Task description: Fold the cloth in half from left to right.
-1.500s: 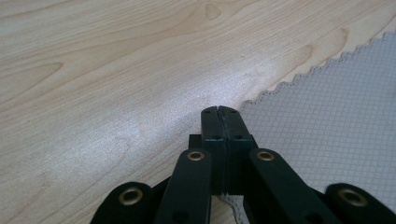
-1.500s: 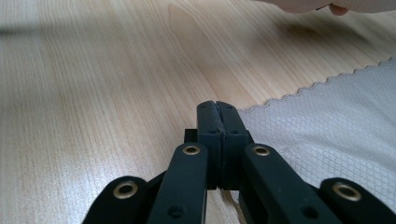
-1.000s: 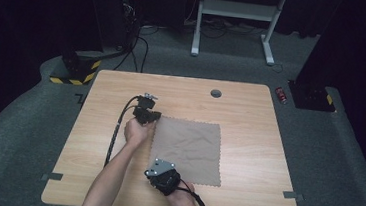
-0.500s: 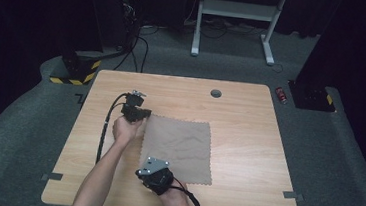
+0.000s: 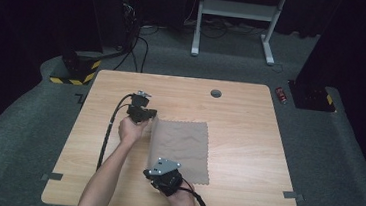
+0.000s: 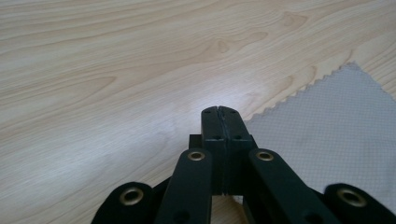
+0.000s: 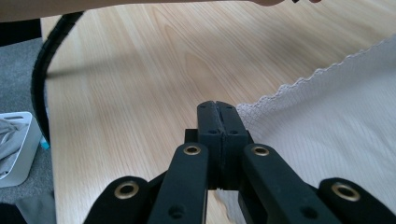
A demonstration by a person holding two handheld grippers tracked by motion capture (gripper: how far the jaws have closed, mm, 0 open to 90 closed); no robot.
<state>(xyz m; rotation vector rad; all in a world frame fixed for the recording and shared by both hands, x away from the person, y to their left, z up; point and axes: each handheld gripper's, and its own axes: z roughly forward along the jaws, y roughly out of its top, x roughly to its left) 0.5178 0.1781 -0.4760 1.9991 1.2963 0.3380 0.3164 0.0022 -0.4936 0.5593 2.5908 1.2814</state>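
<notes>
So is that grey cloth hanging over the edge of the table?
No, the grey cloth lies wholly on the wooden table, with bare wood showing all round its edges in the high view.

The left hand-held gripper [image 5: 151, 114] is a black block from which a thick, ribbed black cable [image 5: 108, 131] trails. The right hand-held gripper [image 5: 151, 169] is black too and carries a grey three-cornered plate [image 5: 162, 165] on top, dotted with small dark screw holes; a black cable leaves it as well. In the left gripper view the two jaws are matt black bars with small screws near the tips, joined to black link arms by brass-coloured rivets [image 6: 196, 156]. The right gripper view shows the same build. Both forearms are bare, with no sleeves.
</notes>
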